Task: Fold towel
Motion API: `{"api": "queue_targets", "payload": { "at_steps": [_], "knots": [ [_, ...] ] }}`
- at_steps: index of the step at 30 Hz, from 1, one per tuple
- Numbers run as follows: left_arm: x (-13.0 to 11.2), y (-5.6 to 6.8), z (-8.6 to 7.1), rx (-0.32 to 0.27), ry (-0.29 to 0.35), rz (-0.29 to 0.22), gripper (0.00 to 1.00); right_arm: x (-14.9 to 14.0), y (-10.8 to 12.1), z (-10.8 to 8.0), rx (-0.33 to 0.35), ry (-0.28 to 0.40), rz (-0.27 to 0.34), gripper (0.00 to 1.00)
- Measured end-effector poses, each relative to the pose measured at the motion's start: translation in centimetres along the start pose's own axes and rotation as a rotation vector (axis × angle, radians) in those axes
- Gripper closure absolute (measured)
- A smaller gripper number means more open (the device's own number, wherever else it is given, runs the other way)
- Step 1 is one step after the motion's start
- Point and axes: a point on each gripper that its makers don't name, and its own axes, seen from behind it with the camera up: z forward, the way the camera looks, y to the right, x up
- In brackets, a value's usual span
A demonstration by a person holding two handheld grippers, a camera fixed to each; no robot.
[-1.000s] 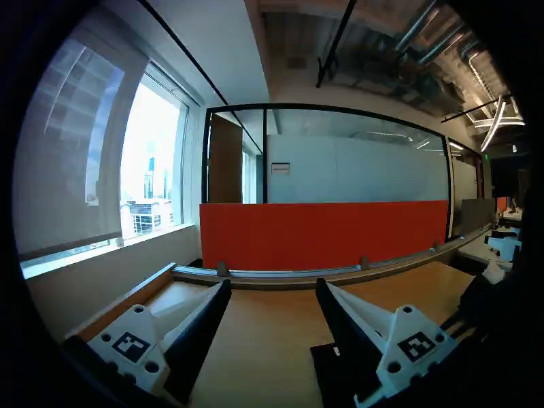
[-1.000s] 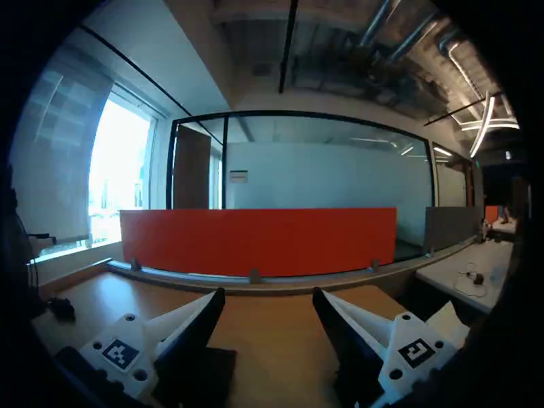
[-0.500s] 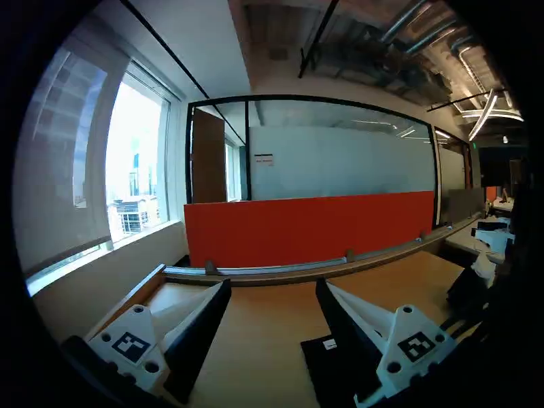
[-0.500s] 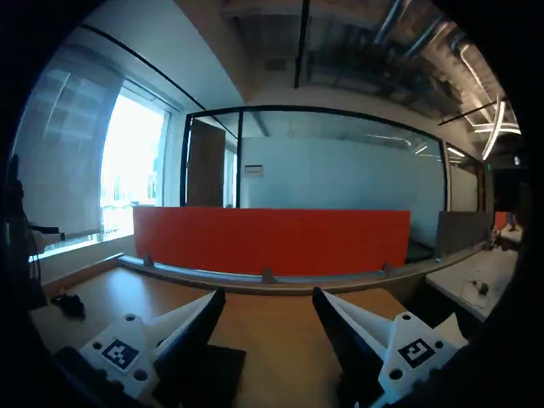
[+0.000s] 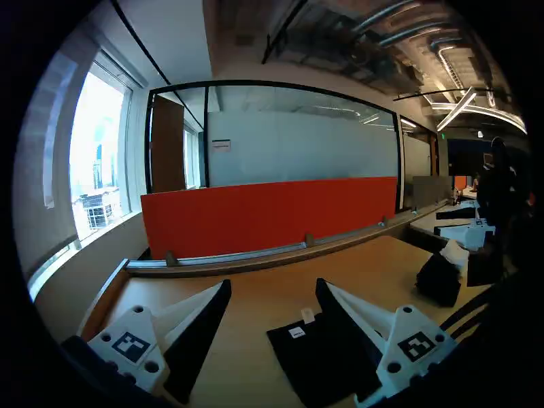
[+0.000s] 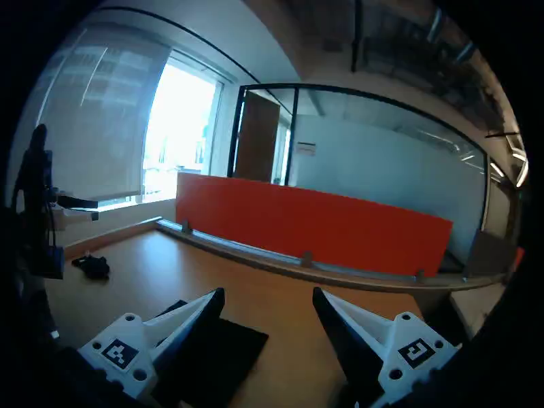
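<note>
A black towel (image 5: 319, 353) lies flat on the wooden desk (image 5: 272, 299), with small white tags near its far corner. My left gripper (image 5: 272, 294) is open above the desk; its right finger (image 5: 353, 326) hovers over the towel's left part. In the right gripper view the same black towel (image 6: 228, 347) lies low and left of centre, partly behind the left finger (image 6: 183, 326). My right gripper (image 6: 267, 300) is open over bare wood, with nothing between its fingers.
An orange divider panel (image 5: 272, 211) with a metal rail runs along the desk's far edge. A dark crumpled object (image 5: 438, 279) sits at the right of the desk. A small black item (image 6: 92, 265) and a dark stand (image 6: 37, 204) are at the left. A window (image 6: 177, 146) lies beyond.
Both grippers have tilted down and swung. The left view has turned right, bringing more of the towel into sight. The right view has turned left toward the window, and the towel shows larger.
</note>
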Motion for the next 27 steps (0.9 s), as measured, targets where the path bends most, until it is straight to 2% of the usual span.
{"api": "queue_targets", "payload": {
  "at_steps": [9, 20, 27],
  "knots": [
    [-3.2, 0.5, 0.5, -0.042, -0.071, 0.018, 0.08, -2.6, -1.8, 0.3, 0.067, -0.083, -0.016, 0.00],
    [-7.6, 2.1, 1.0, -0.126, -0.172, 0.077, 0.08, -7.7, -3.5, 0.6, 0.145, -0.222, -0.045, 0.00],
    [-11.5, 3.5, 1.1, -0.172, -0.245, 0.096, 0.08, -11.2, -4.6, 0.5, 0.192, -0.286, -0.076, 0.00]
  ]
}}
